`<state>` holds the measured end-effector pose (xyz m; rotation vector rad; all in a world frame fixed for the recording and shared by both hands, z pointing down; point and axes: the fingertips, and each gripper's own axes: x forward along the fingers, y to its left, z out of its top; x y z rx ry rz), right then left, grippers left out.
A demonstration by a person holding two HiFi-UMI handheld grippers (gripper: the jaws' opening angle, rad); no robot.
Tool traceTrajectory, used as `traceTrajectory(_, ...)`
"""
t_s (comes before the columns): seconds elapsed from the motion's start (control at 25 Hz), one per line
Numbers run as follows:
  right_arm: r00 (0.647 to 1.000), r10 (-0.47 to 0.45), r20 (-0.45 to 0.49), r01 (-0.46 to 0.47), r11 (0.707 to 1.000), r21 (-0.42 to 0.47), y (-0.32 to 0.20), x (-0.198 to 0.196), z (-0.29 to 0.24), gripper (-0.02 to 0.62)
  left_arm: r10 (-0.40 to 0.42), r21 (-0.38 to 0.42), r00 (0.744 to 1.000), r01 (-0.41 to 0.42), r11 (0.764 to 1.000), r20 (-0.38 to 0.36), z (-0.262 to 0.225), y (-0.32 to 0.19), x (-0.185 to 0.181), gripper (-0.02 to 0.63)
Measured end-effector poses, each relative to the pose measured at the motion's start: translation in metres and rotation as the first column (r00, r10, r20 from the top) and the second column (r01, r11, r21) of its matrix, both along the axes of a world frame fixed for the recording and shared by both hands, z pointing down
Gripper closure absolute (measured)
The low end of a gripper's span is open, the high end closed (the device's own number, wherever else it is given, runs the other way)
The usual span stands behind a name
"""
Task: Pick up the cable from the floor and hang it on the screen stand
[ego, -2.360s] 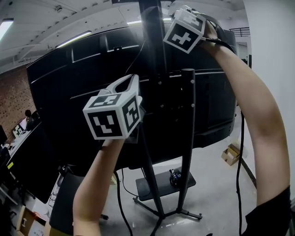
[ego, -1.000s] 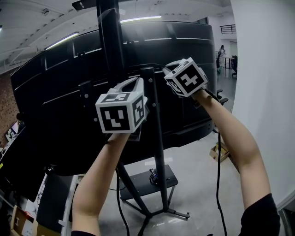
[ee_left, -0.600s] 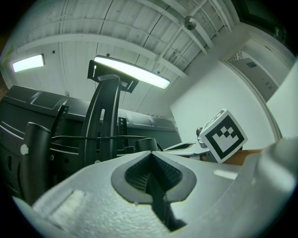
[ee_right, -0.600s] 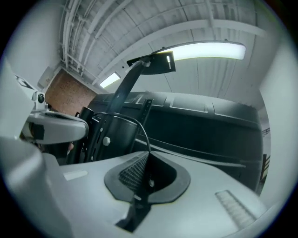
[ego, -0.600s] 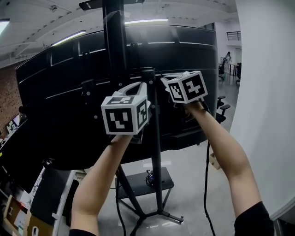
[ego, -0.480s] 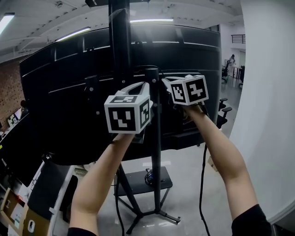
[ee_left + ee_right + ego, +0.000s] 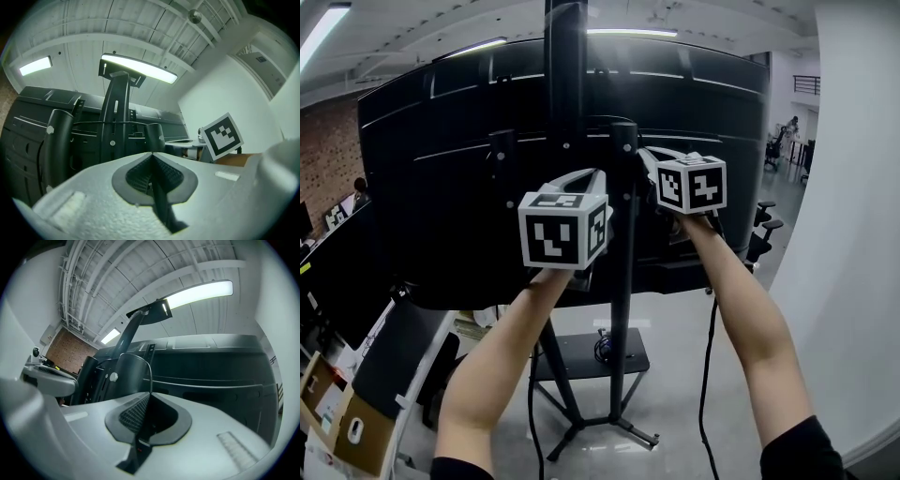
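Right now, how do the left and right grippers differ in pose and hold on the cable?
In the head view the left gripper sits lower, left of the stand post; the right gripper sits higher, right of it. From the right gripper's tips the cable rises and arcs over the stand post; at the left gripper it shows only as a dark strand between the pads. Both are shut on the cable, close behind the screen.
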<state>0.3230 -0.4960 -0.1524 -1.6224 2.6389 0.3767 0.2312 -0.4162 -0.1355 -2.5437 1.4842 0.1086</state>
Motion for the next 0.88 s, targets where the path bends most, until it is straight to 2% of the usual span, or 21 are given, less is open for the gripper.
traceTrajectory(0.16,0.998,0.027,-0.056,-0.026,1.0,0.014,0.002,0.002,0.003,0.581,-0.009,-0.011,1.0,0.009,1.0,0.013,0.008,0.001,-0.003,0.609)
traceTrajectory(0.4,1.0,-0.008,0.012,0.008,0.999,0.034,0.003,-0.002,0.004,0.58,-0.012,-0.028,1.0,0.012,1.0,0.022,0.017,-0.001,-0.003,0.607)
traceTrajectory(0.68,1.0,0.028,-0.007,-0.027,0.993,0.115,0.012,0.001,0.003,0.569,-0.017,-0.031,0.999,0.018,0.999,0.035,0.021,0.0,-0.003,0.607)
traceTrajectory(0.76,0.999,0.037,-0.019,-0.035,0.992,0.119,0.015,0.002,0.004,0.563,-0.019,-0.032,0.999,0.02,0.999,0.034,0.02,0.0,-0.003,0.607)
traceTrajectory(0.88,0.997,0.045,-0.06,-0.038,0.993,0.114,0.016,0.002,0.013,0.517,-0.018,-0.033,0.999,0.019,0.999,0.032,0.022,0.0,-0.002,0.607)
